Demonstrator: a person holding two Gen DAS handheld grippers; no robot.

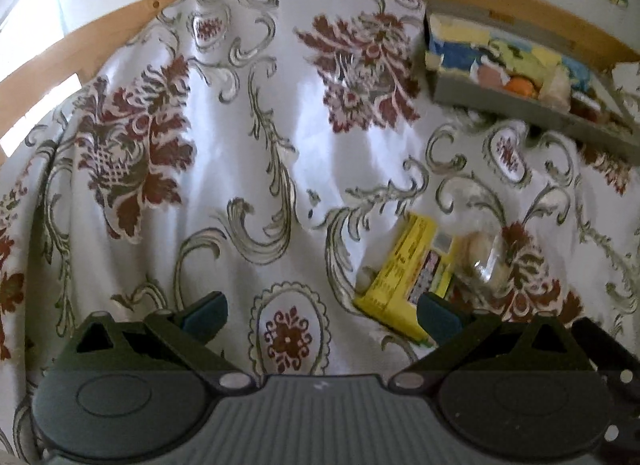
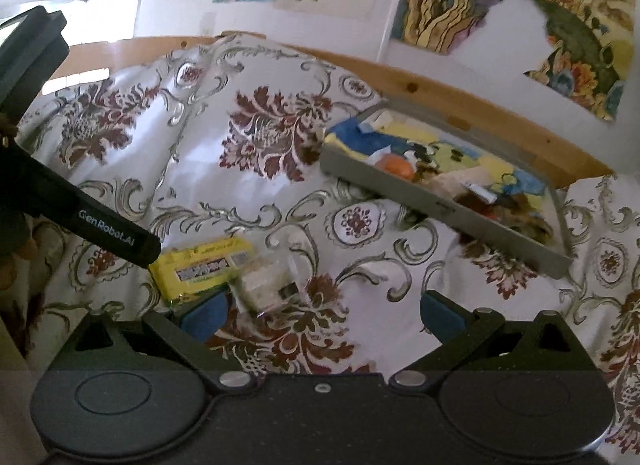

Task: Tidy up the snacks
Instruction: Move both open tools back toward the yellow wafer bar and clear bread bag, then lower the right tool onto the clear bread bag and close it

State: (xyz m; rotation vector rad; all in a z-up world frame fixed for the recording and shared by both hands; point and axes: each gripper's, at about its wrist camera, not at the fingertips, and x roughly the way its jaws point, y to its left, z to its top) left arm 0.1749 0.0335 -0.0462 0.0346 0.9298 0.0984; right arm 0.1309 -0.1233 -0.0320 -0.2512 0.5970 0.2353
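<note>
Snacks remain loose: a yellow pack (image 2: 204,271) and clear packet (image 2: 266,283) lie on the cloth (image 2: 256,193), well short of the tray (image 2: 440,209). Both grippers, left (image 1: 322,315) and right (image 2: 320,315), hover spread, empty; next, I judge, pinch one.

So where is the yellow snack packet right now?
The yellow packet lies on the patterned cloth, touching a clear bag on its right, well short of the grey tray.
</note>
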